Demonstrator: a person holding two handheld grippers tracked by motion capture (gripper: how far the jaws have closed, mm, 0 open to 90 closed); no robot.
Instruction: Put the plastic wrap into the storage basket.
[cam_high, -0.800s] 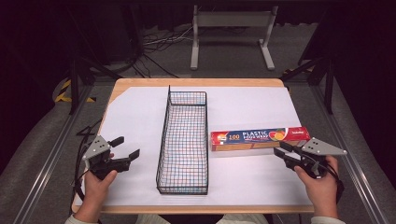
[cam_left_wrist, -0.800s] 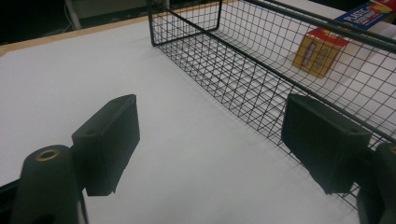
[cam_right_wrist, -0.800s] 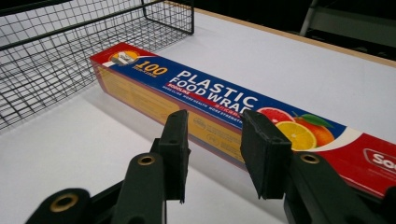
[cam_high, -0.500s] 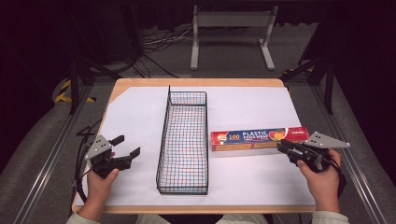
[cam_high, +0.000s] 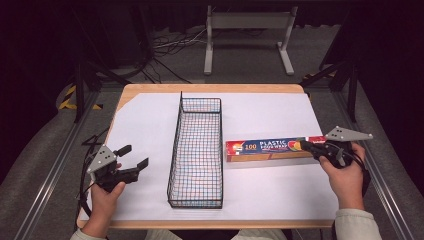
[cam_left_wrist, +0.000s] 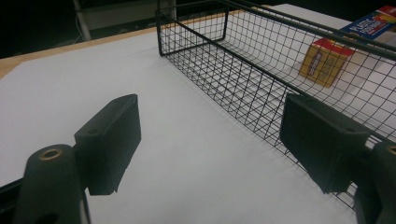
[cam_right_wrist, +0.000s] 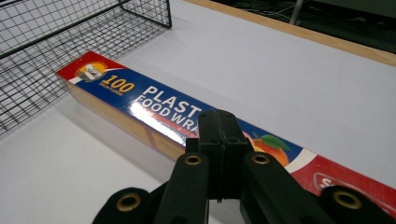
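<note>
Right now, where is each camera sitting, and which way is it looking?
High view: above the person's side, looking forward and down at the table; both hands, left gripper and right gripper show.
Left gripper view: rides the left gripper, facing the wire basket; open jaws show.
Right gripper view: rides the right gripper, facing the plastic wrap box; shut jaws show.
All three share basket and box.

We see a wooden table (cam_high: 150, 89) w/ a white sheet (cam_high: 280, 190) covering most of its top. On the sheet, approx. mid-table, we've got a long black wire basket (cam_high: 196, 150); just beside it on the right lies a plastic wrap box (cam_high: 265, 148), flat, lengthwise across.
</note>
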